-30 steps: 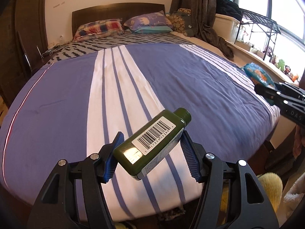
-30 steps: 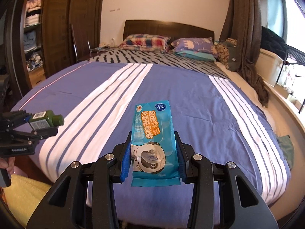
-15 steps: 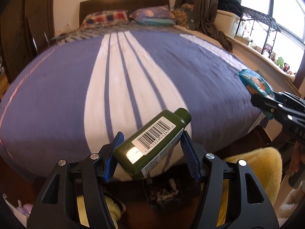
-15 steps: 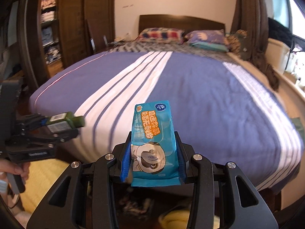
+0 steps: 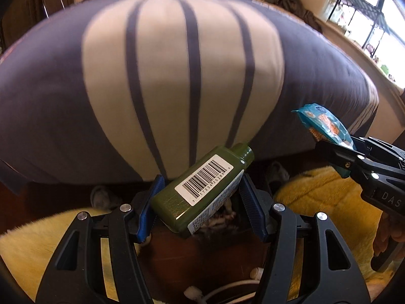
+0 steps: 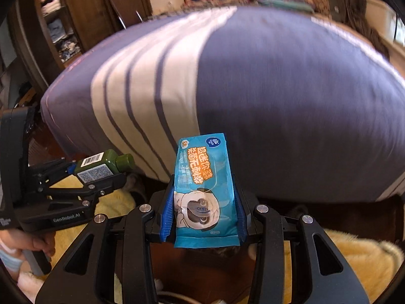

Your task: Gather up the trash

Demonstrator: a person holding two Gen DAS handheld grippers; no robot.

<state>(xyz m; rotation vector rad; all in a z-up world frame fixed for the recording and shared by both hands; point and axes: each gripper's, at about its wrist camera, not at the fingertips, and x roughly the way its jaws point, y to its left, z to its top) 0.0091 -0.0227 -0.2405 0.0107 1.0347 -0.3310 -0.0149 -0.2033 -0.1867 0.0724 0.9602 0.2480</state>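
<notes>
A dark green bottle [image 5: 202, 192] with a white barcode label lies slanted between the blue pads of my left gripper [image 5: 201, 205], which is shut on it. The same green bottle [image 6: 101, 168] shows at the left of the right wrist view, in the left gripper [image 6: 96, 174]. My right gripper [image 6: 203, 212] is shut on a blue wet-wipe packet [image 6: 205, 190] that stands upright between its pads. At the right of the left wrist view that blue wet-wipe packet [image 5: 324, 126] sticks up out of the right gripper [image 5: 339, 152]. Both grippers hang low at the foot of the bed.
The bed [image 5: 177, 76] with its blue and white striped cover fills the upper part of both views. Yellow fluffy rugs [image 5: 321, 197] lie on the dark floor below. A white cable [image 5: 222, 292] runs across the floor under the left gripper. Wooden shelves [image 6: 58, 20] stand at far left.
Both grippers have dropped from above the bed to the floor at its foot, each keeping its grip. The bed has risen in both views and the yellow rugs have come into sight.
</notes>
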